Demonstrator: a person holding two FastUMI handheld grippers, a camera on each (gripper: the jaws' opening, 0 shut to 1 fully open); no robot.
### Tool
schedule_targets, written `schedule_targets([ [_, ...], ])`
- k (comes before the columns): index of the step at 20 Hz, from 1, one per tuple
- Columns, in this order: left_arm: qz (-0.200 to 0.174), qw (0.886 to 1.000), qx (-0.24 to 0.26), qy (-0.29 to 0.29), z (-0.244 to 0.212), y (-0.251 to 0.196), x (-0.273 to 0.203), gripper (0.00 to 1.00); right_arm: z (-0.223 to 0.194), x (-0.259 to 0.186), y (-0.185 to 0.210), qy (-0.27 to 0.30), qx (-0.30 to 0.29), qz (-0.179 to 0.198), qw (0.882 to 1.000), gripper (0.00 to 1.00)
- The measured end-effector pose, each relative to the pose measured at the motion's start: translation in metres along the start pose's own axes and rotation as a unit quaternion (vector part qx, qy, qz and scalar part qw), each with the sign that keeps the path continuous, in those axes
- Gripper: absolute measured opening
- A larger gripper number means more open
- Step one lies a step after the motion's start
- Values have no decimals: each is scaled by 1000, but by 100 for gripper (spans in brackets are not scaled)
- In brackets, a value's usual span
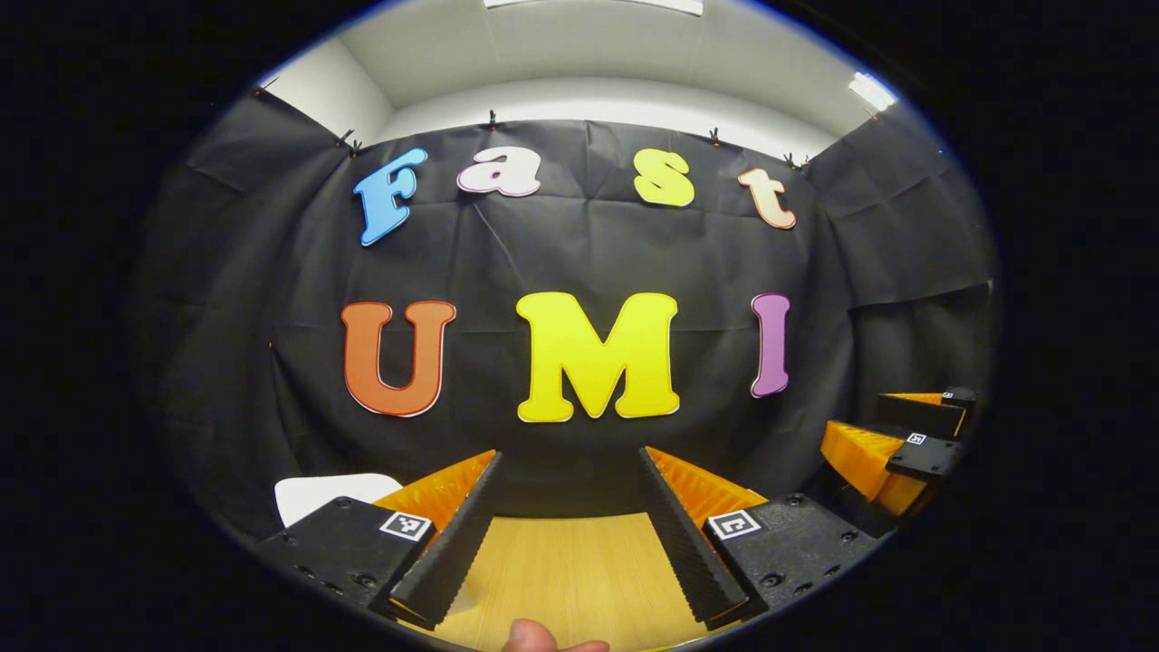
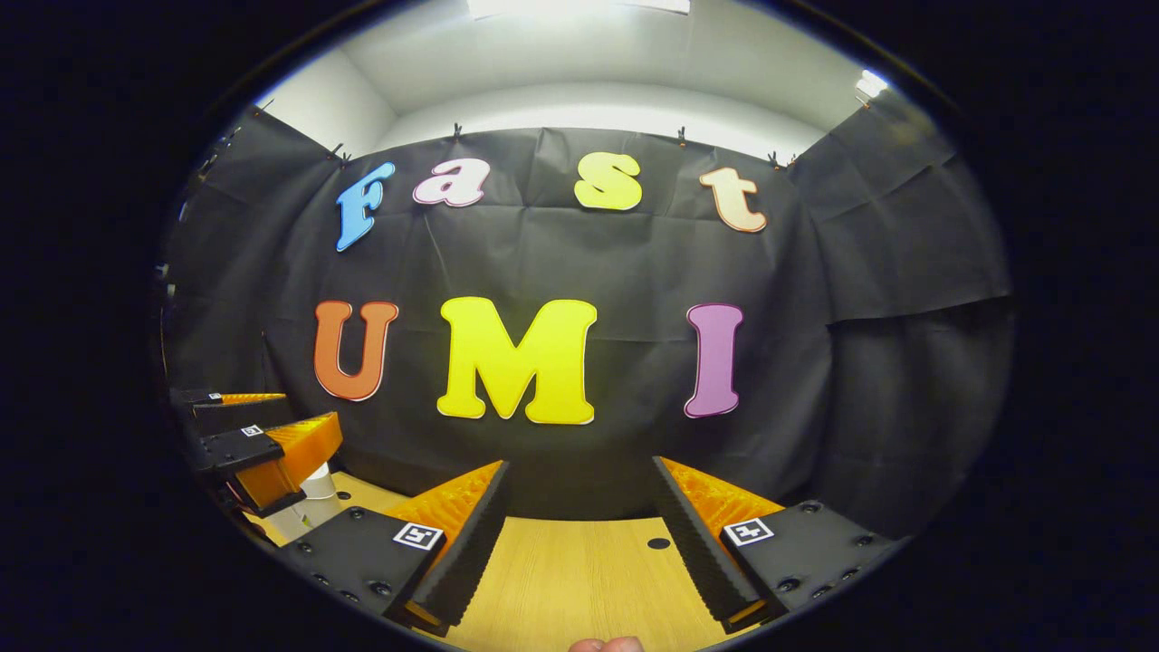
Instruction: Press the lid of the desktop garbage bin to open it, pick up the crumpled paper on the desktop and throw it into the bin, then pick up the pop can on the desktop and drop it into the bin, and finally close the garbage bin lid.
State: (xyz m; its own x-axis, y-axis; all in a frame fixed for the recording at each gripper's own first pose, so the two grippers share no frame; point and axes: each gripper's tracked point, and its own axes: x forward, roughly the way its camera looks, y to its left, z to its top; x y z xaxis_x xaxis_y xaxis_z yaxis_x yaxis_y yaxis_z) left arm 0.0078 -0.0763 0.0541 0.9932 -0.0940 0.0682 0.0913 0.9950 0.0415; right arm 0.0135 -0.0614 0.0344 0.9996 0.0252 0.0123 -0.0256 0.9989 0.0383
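My left gripper (image 1: 570, 457) stands open above the wooden desktop (image 1: 570, 570), with nothing between its fingers. A white rounded thing (image 1: 330, 493), perhaps the bin, pokes out behind its left finger, mostly hidden. My right gripper (image 2: 581, 466) is open too, held over the desktop (image 2: 579, 580) with an empty gap. In the right gripper view the left gripper (image 2: 272, 418) shows at the far left, above a white rounded thing (image 2: 312, 496). The left gripper view has the right gripper (image 1: 886, 426) at the far right, fingers apart.
The black cloth wall closes the desk off straight ahead of both grippers. A small dark hole (image 2: 658, 543) marks the desktop between the right gripper's fingers. A person's fingertip (image 1: 543, 638) shows at the bottom edge.
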Motion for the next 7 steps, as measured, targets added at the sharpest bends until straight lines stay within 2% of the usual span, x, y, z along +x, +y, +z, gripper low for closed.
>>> schedule_targets([
  [2,4,1000,2,5,-3,0,2,95,-4,1,0,2,1,-1,1000,94],
  [7,-2,1000,-16,16,-16,-10,2,95,-9,4,-3,5,8,-5,1000,96],
])
